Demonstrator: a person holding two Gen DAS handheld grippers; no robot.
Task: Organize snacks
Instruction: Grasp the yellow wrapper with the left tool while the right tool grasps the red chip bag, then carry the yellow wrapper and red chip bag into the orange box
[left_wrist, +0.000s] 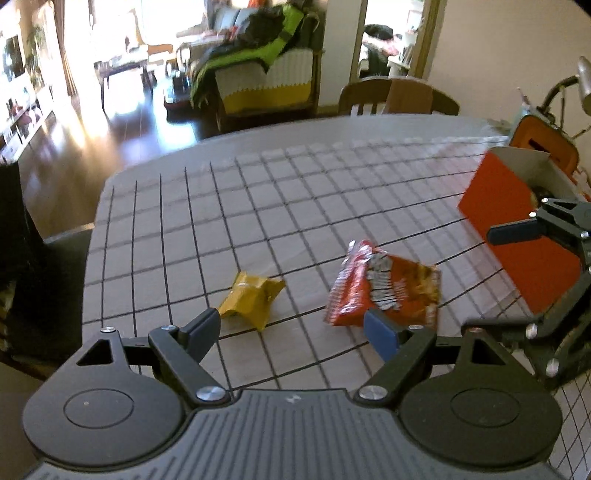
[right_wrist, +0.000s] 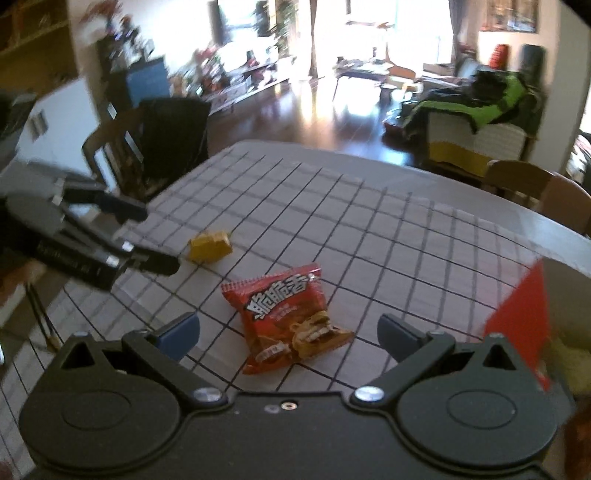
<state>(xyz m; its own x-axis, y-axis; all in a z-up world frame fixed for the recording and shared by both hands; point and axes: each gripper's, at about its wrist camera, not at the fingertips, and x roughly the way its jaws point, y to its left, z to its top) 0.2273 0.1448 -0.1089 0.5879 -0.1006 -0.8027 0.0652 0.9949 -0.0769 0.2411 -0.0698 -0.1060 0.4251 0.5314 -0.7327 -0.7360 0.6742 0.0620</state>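
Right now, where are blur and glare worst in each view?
Left wrist view: window glare washes out the top left, red snack packet smeared, grid tablecloth fades toward its far edge. Right wrist view: glare top centre, red box and left claw motion-blurred.

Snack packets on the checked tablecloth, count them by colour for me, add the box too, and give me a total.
Red snack packets: 1, the red packet with white lettering
Yellow snack packets: 1, the small crumpled yellow packet
Red boxes: 1, the open red box at the table's edge
Total: 3
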